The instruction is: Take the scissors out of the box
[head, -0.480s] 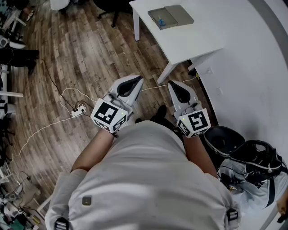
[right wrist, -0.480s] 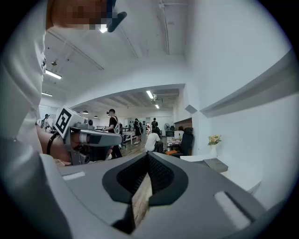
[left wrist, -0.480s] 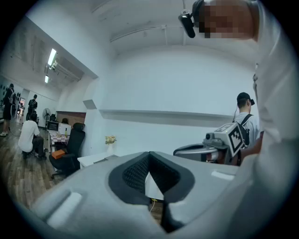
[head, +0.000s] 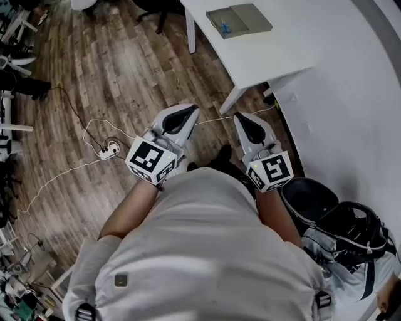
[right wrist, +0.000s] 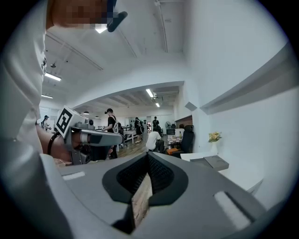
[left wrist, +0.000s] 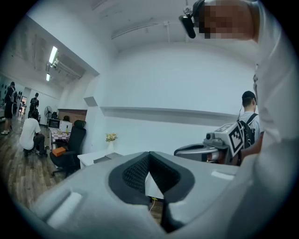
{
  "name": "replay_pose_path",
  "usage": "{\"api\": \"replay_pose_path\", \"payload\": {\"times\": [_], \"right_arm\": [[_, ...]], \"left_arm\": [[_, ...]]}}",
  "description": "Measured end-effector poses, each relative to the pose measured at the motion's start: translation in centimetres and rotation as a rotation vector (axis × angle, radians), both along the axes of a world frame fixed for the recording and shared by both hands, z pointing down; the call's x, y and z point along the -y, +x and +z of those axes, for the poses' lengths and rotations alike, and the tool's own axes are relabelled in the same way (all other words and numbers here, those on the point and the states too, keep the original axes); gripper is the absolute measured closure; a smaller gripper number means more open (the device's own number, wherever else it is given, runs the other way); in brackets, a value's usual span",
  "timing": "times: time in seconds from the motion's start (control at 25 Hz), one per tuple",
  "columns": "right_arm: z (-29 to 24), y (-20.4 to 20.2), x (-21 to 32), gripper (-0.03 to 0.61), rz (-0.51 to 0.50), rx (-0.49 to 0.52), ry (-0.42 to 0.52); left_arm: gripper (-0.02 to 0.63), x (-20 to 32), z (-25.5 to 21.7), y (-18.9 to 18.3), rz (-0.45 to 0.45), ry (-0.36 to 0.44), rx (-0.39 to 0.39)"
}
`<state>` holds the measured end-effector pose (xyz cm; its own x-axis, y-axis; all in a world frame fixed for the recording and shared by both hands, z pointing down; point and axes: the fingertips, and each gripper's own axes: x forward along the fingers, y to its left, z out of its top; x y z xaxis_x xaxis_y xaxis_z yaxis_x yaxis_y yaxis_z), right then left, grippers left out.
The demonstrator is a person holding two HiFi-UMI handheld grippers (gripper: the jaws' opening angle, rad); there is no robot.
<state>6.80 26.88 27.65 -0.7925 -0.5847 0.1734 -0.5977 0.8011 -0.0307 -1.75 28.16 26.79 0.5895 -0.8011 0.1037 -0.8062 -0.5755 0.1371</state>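
The task had not really begun: this was the approach step, with nothing reached or touched. In the head view the person stood on the wooden floor, both grippers held close to the body in the middle of the frame, pointing roughly level toward the white tabletop at the upper right. The left gripper had its jaws drawn together with nothing between them, and the right gripper was likewise closed and empty.

The box lay open near the top edge of the frame, well apart from both grippers. A small blue item in its left half was probably the scissors, though too small to be sure.

The next move would likely call for stepping up to the tabletop, bringing one gripper over the box, and opening its jaws before lowering onto the scissors.
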Motion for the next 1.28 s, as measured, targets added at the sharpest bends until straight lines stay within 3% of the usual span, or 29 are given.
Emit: {"api": "replay_pose_path", "payload": {"times": [0.4, 0.92, 1.28], "right_arm": [[0.8, 3.5, 5.0, 0.568, -0.019, 0.026, -0.018], [0.5, 8.3, 14.3, 0.568, -0.122, 0.038, -0.059], [1.2, 6.6, 17.4, 0.568, -0.108, 0.034, -0.095]], "left_arm": [[0.612, 4.7, 0.8, 3.3, -0.025, -0.014, 0.015], [0.612, 13.5, 0.5, 8.4, -0.104, -0.030, 0.026], [0.612, 15.8, 1.6, 6.9, -0.110, -0.066, 0.020]]}}
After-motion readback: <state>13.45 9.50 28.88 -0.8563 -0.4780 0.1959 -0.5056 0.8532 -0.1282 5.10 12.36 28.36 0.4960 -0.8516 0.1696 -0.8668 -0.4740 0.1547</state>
